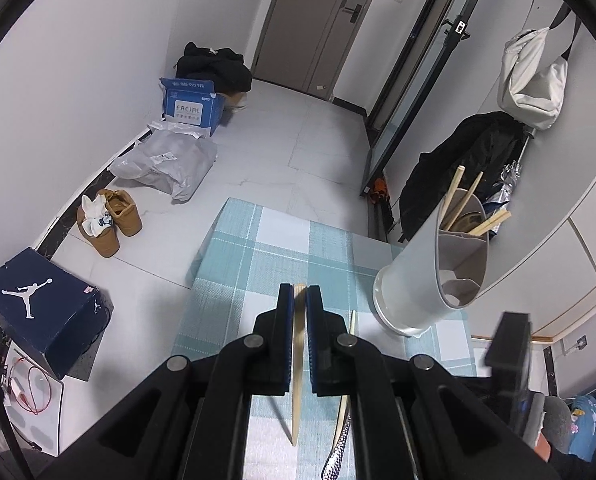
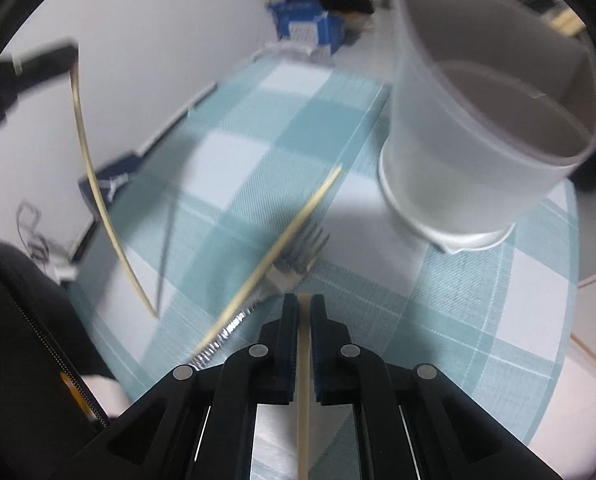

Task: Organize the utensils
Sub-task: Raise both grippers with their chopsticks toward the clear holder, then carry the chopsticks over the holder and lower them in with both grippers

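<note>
The table with its teal-and-white checked cloth (image 1: 258,248) carries the whole job, and on it the tall grey utensil holder (image 1: 425,280) stands near the far right edge, already partly filled: several wooden chopsticks (image 1: 467,196) lean out of its back compartment, while the nearer compartment looks empty. So the sorting seems well under way but not finished. The left gripper (image 1: 300,292) is clenched on a single chopstick (image 1: 298,360), carried clear of the cloth with its thin tip hanging down. The right gripper (image 2: 303,300) is likewise closed tight on another chopstick (image 2: 302,380) (the right wrist view is smeared, so whether that stick has left the cloth cannot be told). Both sticks have yet to reach the holder. Left on the cloth are a metal fork (image 2: 298,252) and one more loose chopstick (image 2: 282,248) lying across it, just in front of the right gripper. Nothing blocks the holder's mouth, though the sticks already leaning there narrow the back opening. Beyond the table, shoeboxes, brown shoes (image 1: 110,216) and a grey parcel bag (image 1: 170,160) sit on the floor, well apart from the work.
</note>
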Motion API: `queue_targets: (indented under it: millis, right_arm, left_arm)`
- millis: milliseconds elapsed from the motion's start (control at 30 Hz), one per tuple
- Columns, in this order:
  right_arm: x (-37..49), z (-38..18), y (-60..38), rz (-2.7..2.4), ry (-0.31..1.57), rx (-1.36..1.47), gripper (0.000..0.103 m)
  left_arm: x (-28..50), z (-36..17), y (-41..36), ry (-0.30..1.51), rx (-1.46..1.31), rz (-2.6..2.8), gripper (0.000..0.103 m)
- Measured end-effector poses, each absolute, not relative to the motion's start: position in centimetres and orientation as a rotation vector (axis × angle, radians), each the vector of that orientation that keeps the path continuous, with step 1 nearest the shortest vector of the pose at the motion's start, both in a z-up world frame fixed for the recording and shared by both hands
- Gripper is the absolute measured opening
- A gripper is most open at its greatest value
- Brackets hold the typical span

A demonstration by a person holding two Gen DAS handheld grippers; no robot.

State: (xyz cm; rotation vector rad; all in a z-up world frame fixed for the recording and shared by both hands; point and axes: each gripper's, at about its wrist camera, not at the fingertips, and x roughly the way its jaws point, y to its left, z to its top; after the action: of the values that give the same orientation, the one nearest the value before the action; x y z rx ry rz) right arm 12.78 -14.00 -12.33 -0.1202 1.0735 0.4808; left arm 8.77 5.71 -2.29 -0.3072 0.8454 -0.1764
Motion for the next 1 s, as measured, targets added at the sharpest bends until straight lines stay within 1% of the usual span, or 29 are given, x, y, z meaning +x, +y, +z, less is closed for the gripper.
queue_targets:
  millis: [267,433,600,1000]
  right_arm:
    - [9.1,-6.7,-17.1,0.475,0.76,0.039,0.005]
    - [8.0,-4.9,-18.1,0.448,0.64,0.129,0.005]
    - [6.5,-4.2,-19.5,0.427,0.573,0.177,0.005]
    - [5.5,-2.7,-21.6,0.434,0.484,0.249,0.005]
  left_arm:
    - [7.4,-1.9,5.1,0.842,-0.286,-0.196,0.003]
    - [7.0,-1.3,4.8,0.848,-0.276,-0.2,0.003]
    - [6.3,-0.1,3.9,0.825,-0.237,-0.208,0.003]
    - [6.3,3.2,-0.2,0.8,-0.157,-0.301,0.002]
